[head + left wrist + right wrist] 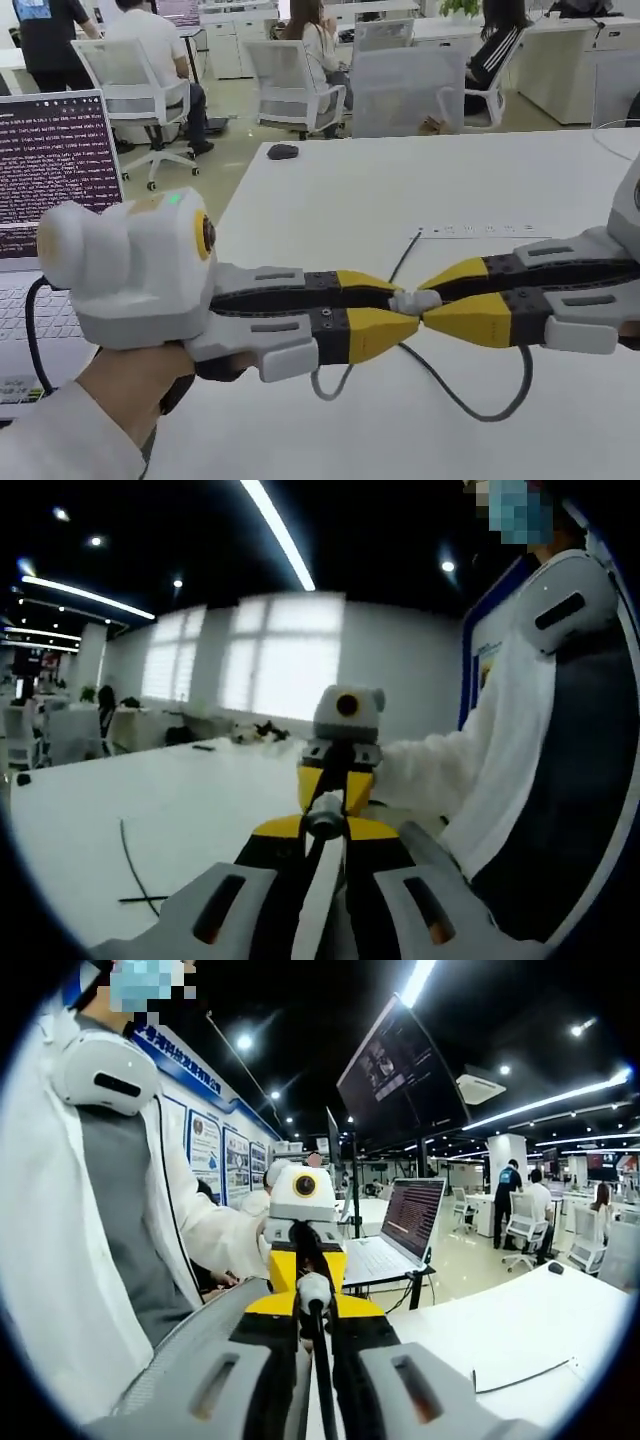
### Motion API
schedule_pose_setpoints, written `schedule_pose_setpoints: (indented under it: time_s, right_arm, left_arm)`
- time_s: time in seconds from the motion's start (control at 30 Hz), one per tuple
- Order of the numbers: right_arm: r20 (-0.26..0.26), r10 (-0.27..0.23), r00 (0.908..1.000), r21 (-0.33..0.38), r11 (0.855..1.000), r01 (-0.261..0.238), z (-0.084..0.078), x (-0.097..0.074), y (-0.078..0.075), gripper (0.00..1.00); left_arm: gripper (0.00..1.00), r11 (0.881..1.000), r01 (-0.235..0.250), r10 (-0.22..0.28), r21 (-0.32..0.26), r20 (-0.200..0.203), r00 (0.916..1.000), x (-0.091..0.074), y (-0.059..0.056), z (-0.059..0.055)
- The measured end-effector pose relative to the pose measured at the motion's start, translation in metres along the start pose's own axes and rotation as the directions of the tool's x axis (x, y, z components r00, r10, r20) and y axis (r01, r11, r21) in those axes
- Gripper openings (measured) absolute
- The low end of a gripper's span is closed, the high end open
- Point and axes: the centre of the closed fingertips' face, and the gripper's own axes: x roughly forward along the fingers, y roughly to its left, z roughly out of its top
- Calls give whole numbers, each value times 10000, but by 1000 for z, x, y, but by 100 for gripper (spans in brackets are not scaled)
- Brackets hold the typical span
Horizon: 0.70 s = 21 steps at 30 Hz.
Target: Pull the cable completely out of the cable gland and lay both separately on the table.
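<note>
A small white cable gland hangs above the white table between my two grippers, which meet tip to tip. My left gripper comes in from the left and is shut on the gland. Coming in from the right, my right gripper is shut on the grey cable, which runs back between its jaws. The cable sags in loops below both grippers. Each gripper view faces the other gripper head-on, the right gripper in one and the left gripper in the other.
An open laptop stands at the left edge of the table. A thin black wire and a white strip lie beyond the grippers, and a dark mouse lies at the far edge. Office chairs and seated people are behind.
</note>
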Motion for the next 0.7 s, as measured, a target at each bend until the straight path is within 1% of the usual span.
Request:
schedule_pose_setpoints:
  time_s: [0.03, 0.1, 0.13, 0.17, 0.2, 0.23, 0.27, 0.3, 0.33, 0.37, 0.4, 0.43, 0.47, 0.5, 0.53, 0.57, 0.6, 0.63, 0.7]
  right_arm:
    - [63, 117, 9999, -37, 9999, -117, -1, 0, 2, 10]
    - [180, 180, 9997, -343, 9993, -174, -2, 0, 1, 10]
    - [174, 160, 9997, -247, 9996, -155, -4, -1, 1, 9]
    - [238, 203, 9995, -468, 9987, -191, -3, -1, 2, 9]
    - [213, 152, 9997, -537, 9985, -140, -2, -2, 2, 9]
    - [204, 146, 9997, -669, 9977, -132, -2, -2, 3, 9]
    - [192, 223, 9996, -930, 9955, -205, -2, -3, 4, 9]
    - [70, 99, 9999, -1636, 9865, -86, -2, -4, 2, 9]
    - [-99, 165, 9998, -1903, 9816, -181, -3, -5, 5, 9]
    - [-91, 153, 9998, -2090, 9778, -169, -2, -5, 5, 9]
    - [87, 110, 9999, -2427, 9701, -86, 0, -6, 5, 9]
    - [340, 192, 9992, -3130, 9497, -75, 4, -7, 8, 10]
    - [339, 266, 9991, -3357, 9419, -137, 3, -8, 9, 10]
    - [271, 112, 9996, -4050, 9143, 8, 2, -9, 7, 10]
    - [192, 185, 9996, -4172, 9088, -88, 0, -9, 9, 10]
    - [130, 170, 9998, -4023, 9155, -103, -1, -9, 9, 10]
    - [96, 114, 9999, -3943, 9190, -67, -2, -9, 7, 11]
    - [67, 119, 9999, -4017, 9157, -82, -3, -9, 7, 11]
    - [-22, -52, 10000, -3648, 9311, 40, -5, -8, 3, 12]
  left_arm:
    - [13, 9992, 259, -260, -297, -33, 9997, 1, -4, -2]
    - [13, 9988, 198, -199, -452, -12, 9998, 1, -2, -3]
    - [13, 9971, 270, -274, -710, -46, 9996, 2, -2, -4]
    - [13, 9944, 391, -390, -977, 37, 9992, 2, -3, -4]
    - [13, 9931, 422, -417, -1097, 66, 9991, 2, -2, -4]
    - [13, 9900, 528, -511, -1309, 160, 9986, 3, -3, -4]
    - [13, 9809, 729, -694, -1802, 257, 9973, 3, -6, -4]
    - [13, 9789, 641, -591, -1939, 316, 9978, 3, -3, -4]
    - [13, 9762, 707, -657, -2051, 314, 9973, 3, -4, -5]
    - [13, 9726, 792, -736, -2184, 336, 9967, 4, -4, -6]
    - [13, 9625, 892, -783, -2561, 524, 9956, 4, -5, -4]
    - [13, 9538, 1057, -902, -2813, 672, 9936, 3, -5, -2]
    - [13, 9541, 1168, -1030, -2758, 641, 9926, 4, -6, -2]
    - [13, 9551, 1094, -961, -2752, 616, 9935, 5, -5, -3]
    - [13, 9464, 1191, -1080, -3001, 535, 9927, 6, -5, -4]
    - [13, 9464, 1202, -1104, -2997, 495, 9927, 6, -4, -5]
    - [13, 9480, 1158, -1061, -2966, 485, 9932, 7, -3, -7]
    - [13, 9480, 1162, -1076, -2961, 454, 9932, 7, -3, -7]
    - [13, 9610, 963, -892, -2594, 388, 9953, 6, 0, -9]
